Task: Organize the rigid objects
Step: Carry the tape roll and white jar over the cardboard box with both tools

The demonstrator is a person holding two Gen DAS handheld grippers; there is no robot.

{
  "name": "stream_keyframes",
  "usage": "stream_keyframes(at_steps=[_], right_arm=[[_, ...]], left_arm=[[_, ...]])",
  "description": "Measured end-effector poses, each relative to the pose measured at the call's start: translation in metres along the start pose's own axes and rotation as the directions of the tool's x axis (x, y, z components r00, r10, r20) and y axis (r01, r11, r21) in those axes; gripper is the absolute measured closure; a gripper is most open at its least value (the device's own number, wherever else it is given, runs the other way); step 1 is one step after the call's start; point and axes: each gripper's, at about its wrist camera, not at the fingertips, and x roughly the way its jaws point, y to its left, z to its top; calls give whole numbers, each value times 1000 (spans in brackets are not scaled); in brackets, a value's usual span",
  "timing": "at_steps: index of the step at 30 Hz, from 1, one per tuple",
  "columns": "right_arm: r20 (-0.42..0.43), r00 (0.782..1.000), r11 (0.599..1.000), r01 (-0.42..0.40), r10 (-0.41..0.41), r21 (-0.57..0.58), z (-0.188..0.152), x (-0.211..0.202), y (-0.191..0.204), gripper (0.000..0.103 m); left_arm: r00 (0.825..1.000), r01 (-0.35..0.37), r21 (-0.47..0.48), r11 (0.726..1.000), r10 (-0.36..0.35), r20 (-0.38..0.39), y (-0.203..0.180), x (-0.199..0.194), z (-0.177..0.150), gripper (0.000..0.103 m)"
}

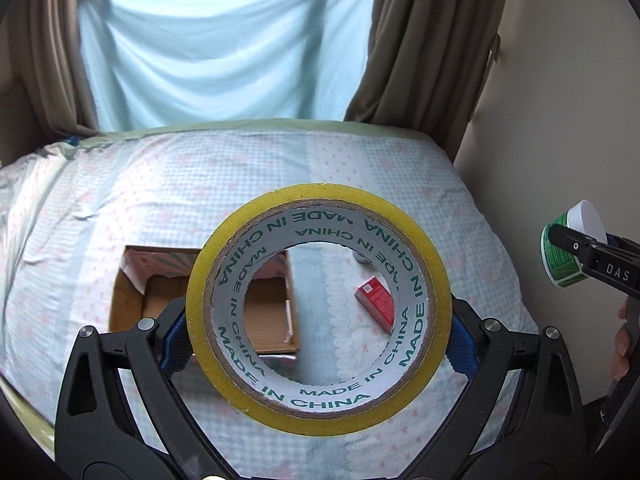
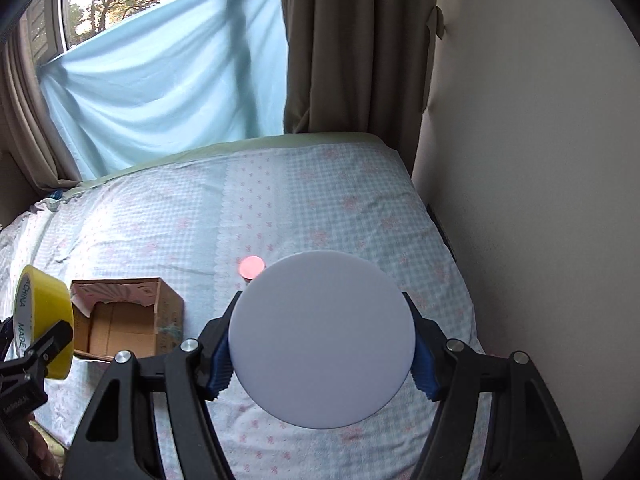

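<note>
- Left gripper (image 1: 318,312): blue pads clamp a roll of yellow packing tape (image 1: 318,308) by its outer rim on both sides; roll is held clear above the bed (image 1: 140,184), its printed cardboard core facing the camera.
- Right gripper (image 2: 322,344): jaws partly closed, pads pressed on opposite sides of a round container with a white lid (image 2: 322,340). The left wrist view shows the same container (image 1: 568,248) from the side, with a green label around its body.
- Open cardboard box (image 2: 124,320) sits on the bedspread, near left in the right wrist view; its inside looks empty as far as visible.
- Red carton (image 1: 376,304) lies flat on the bedspread, right of the box, seen through the tape core.
- Small pink-topped item (image 2: 251,267) rests on the bedspread just beyond the white lid; its kind cannot be told.
- Blue sheet (image 2: 160,92) hangs across the window at the far side, between brown curtains (image 2: 352,48).
</note>
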Motion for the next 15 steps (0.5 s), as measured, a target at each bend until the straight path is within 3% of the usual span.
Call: stream_keyframes(at_steps=[7, 15], right_arm=[[9, 997, 996, -72, 73, -44, 19, -20, 88, 37], [-36, 994, 994, -103, 102, -21, 24, 1, 206, 37]], left_arm=[[999, -29, 7, 1000, 29, -14, 91, -25, 19, 6], [997, -8, 78, 997, 14, -81, 187, 5, 31, 6]])
